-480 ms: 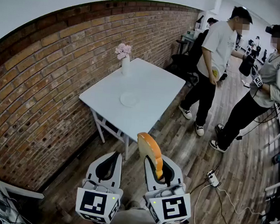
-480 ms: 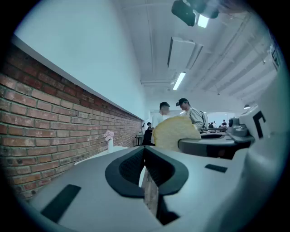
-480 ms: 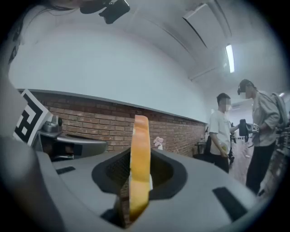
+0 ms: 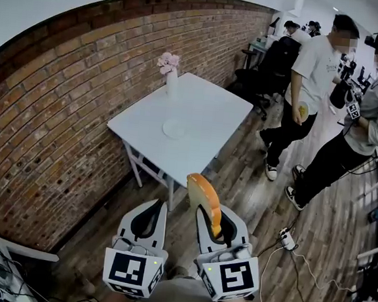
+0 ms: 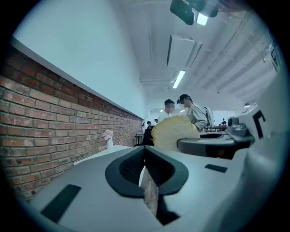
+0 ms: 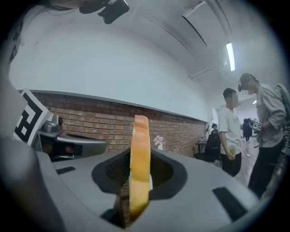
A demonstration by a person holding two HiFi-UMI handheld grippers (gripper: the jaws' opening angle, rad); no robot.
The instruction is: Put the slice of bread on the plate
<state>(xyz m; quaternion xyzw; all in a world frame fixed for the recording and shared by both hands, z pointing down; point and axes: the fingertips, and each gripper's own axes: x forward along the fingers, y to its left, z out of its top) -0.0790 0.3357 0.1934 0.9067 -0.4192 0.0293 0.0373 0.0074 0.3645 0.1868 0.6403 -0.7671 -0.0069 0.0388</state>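
**Bread slice gripped on edge, plate still well ahead on the table**

Seen from the head view, the person held two grippers out level in front of the body. The right gripper (image 4: 211,216) was clenched on the slice of bread (image 4: 203,194). The slice stood upright on its edge between the jaws, with its orange crust rising above them. The right gripper view showed the same grasp, the slice (image 6: 139,158) pinched near its lower part. The left gripper (image 4: 151,211) had its jaws pressed together with nothing between them, and it hung just beside the right one.

The white plate (image 4: 174,129) lay bare near the middle of a white table (image 4: 206,106), well apart from both grippers. A vase (image 4: 171,83) of pink flowers stood at the table's far end, beside a brick wall (image 4: 60,116). Two people (image 4: 325,93) stood on the wooden floor to the right.

The step in hand appeared to be carrying the bread to the plate. Done well, it likely called for a steady, gentle squeeze, since soft bread may crush or tear. The slice would probably need turning flat and lowering close over the plate's centre before the jaws let go, keeping clear of the vase.
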